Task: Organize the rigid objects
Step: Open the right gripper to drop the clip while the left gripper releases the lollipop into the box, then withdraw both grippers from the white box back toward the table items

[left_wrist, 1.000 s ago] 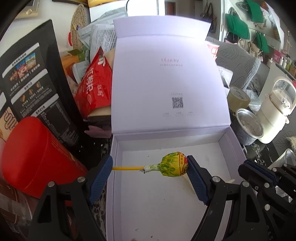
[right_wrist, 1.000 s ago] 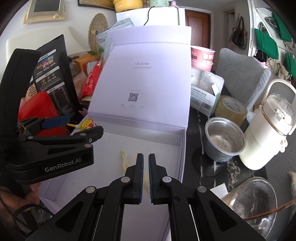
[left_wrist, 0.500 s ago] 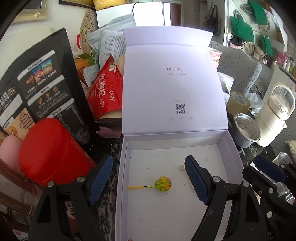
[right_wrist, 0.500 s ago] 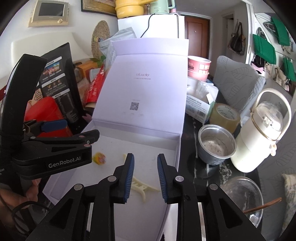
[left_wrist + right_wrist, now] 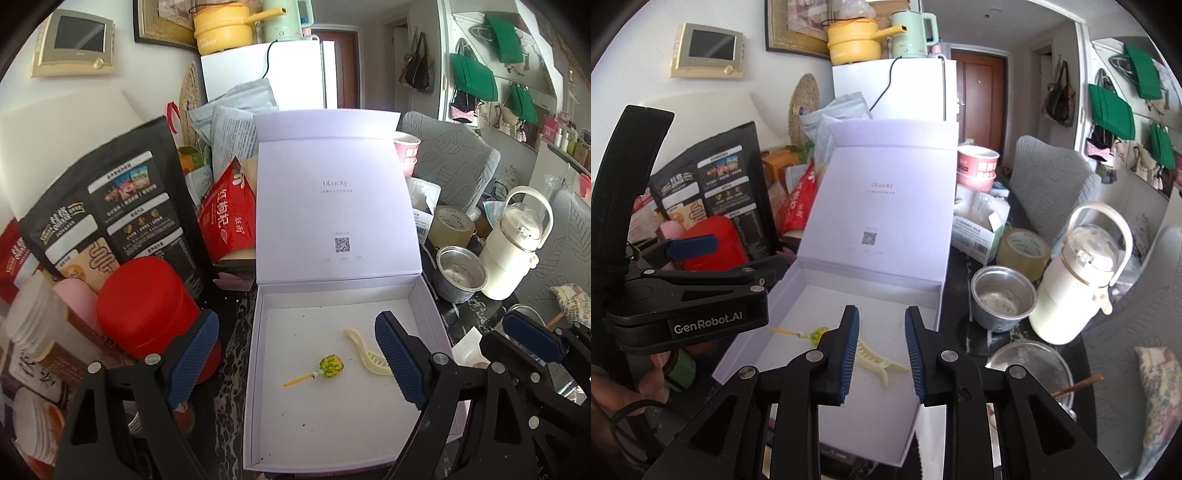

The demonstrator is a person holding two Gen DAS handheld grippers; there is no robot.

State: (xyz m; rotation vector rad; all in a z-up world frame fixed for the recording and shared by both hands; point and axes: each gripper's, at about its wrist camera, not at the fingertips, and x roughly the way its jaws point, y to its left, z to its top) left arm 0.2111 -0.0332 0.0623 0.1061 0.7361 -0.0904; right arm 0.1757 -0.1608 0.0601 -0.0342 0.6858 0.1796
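An open white box (image 5: 258, 369) with its lid standing up holds a yellow-green lollipop (image 5: 330, 366) and a cream hair clip (image 5: 365, 352), both lying on its floor. In the right wrist view the box (image 5: 927, 295), the lollipop (image 5: 816, 335) and the clip (image 5: 875, 359) show too. My left gripper (image 5: 295, 354) is open and empty above the box's left side. My right gripper (image 5: 881, 345) is open and empty above the clip. The right gripper also shows at the left wrist view's right edge (image 5: 532, 338).
Left of the box stand a red canister (image 5: 147, 306), a black snack bag (image 5: 107, 210) and a red pouch (image 5: 231, 218). To its right are a steel cup (image 5: 460, 271), a tape roll (image 5: 452, 227), a white kettle (image 5: 517, 251) and a glass bowl (image 5: 1030, 373).
My left gripper let go of the lollipop, which now lies in the box, and rose. My right gripper opened, released the hair clip and pulled back.
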